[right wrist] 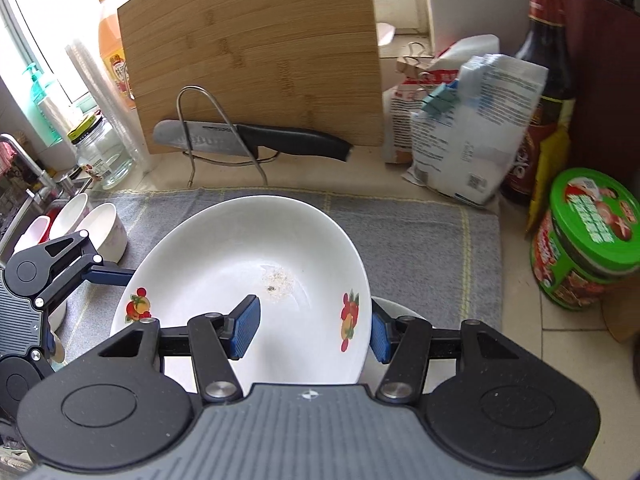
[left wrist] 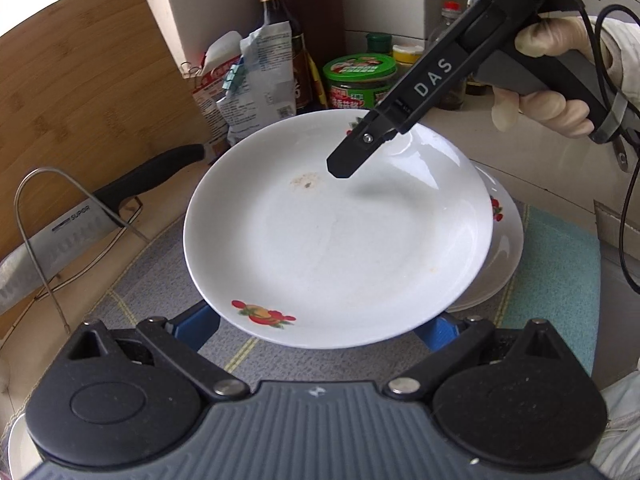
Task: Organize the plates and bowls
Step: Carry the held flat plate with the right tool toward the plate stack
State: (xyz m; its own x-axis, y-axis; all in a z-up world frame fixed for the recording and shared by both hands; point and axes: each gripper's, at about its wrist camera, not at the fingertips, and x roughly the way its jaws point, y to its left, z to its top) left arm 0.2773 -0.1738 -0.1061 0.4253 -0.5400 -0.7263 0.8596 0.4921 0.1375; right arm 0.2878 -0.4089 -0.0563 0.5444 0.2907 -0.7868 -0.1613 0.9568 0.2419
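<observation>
The right gripper (right wrist: 312, 330) has its 2 blue fingers (right wrist: 244, 328) clamped on the rim of a white plate (right wrist: 240, 264) with fruit prints, 1 pad inside the dish and 1 outside. The plate is held tilted above the grey mat (right wrist: 420, 232) on the surface, over another plate (left wrist: 508, 248) lying on the mat near its right edge. The left gripper (left wrist: 320, 330) sits at the held plate's near rim; its fingers are wide, though contact cannot be told. 2 bowls (right wrist: 100, 224) stand at the mat's left edge.
</observation>
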